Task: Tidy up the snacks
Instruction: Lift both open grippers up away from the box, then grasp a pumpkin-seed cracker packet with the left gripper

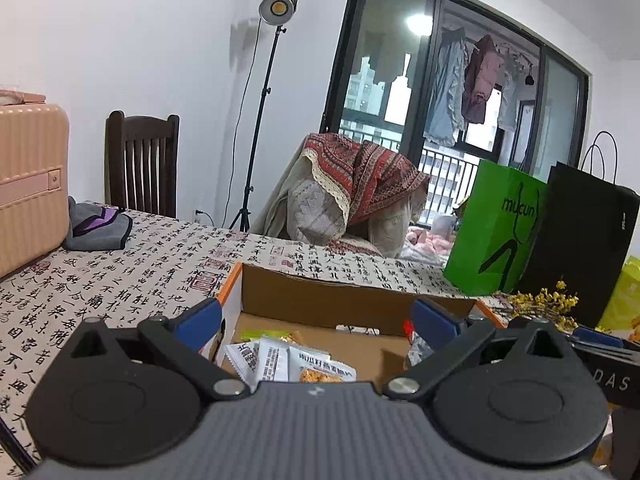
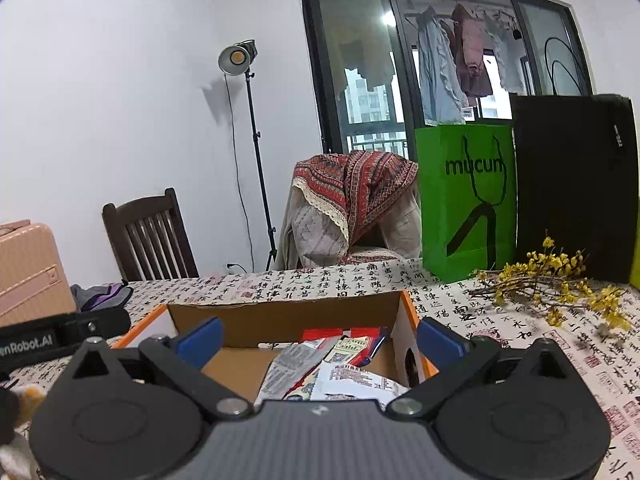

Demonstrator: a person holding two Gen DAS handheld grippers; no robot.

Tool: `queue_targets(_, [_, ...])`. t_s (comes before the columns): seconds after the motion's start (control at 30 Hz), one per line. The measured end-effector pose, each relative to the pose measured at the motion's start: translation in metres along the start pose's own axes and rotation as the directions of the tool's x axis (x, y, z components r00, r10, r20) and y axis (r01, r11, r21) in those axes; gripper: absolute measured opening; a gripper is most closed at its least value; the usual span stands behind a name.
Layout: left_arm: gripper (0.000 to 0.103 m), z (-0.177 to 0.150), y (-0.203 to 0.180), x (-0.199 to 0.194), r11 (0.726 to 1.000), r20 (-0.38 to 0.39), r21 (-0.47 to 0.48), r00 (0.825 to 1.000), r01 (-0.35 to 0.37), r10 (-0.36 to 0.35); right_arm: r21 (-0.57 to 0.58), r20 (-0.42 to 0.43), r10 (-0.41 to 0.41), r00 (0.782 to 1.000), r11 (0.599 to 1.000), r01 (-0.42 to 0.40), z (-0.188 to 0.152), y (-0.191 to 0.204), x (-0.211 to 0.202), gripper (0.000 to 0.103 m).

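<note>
An open cardboard box with orange edges sits on the calligraphy tablecloth. It holds several snack packets, white ones in the left wrist view and grey, white and red ones in the right wrist view. My left gripper is open and empty, its blue fingertips spread over the box's near side. My right gripper is open and empty, also spread over the box's near edge.
A green paper bag and a black bag stand at the back right, with a yellow flower sprig before them. A pink suitcase and grey cloth lie at left. Chairs stand behind the table.
</note>
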State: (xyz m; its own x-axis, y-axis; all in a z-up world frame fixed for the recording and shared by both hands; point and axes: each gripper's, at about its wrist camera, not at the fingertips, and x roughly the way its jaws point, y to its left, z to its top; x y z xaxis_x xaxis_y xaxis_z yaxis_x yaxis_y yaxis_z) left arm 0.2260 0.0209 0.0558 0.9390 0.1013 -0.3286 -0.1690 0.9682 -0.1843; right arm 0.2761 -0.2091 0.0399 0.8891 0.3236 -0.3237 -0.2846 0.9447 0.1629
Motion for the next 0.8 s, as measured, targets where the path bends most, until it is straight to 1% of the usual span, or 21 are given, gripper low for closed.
queue_targets(0.17, [0.103,0.005,-0.001,-0.016,1.000,-0.019,-0.004,0.999,0.028,-0.028,-0.024,-0.004,-0.010,1.000,1.000,0.010,-0.002,-0.001,-0.022,0.103])
queue_targets(0.33, [0.103,0.001,-0.006,-0.037,0.998,-0.025,0.040,0.999,0.048,-0.048,-0.047,-0.018,-0.028,0.999,0.999,0.028,-0.013,-0.009,-0.049,0.103])
queue_targets(0.53, [0.103,-0.018,-0.012,-0.057,0.992,-0.072,0.099,0.995,0.079,-0.072,-0.064,-0.034,-0.052,0.998,0.997,0.049,-0.034,-0.019,-0.080,0.103])
queue_targets(0.63, [0.103,-0.030,-0.013,-0.065,0.989,-0.099,0.110,0.991,0.097,-0.086,-0.077,-0.046,-0.061,0.997,0.995,0.058,-0.045,-0.022,-0.092,0.103])
queue_targets(0.8, [0.103,-0.050,-0.012,-0.072,0.986,-0.153,0.132,0.984,0.106,-0.086,-0.091,-0.079,-0.077,0.994,0.993,0.070,-0.067,-0.028,-0.108,0.103])
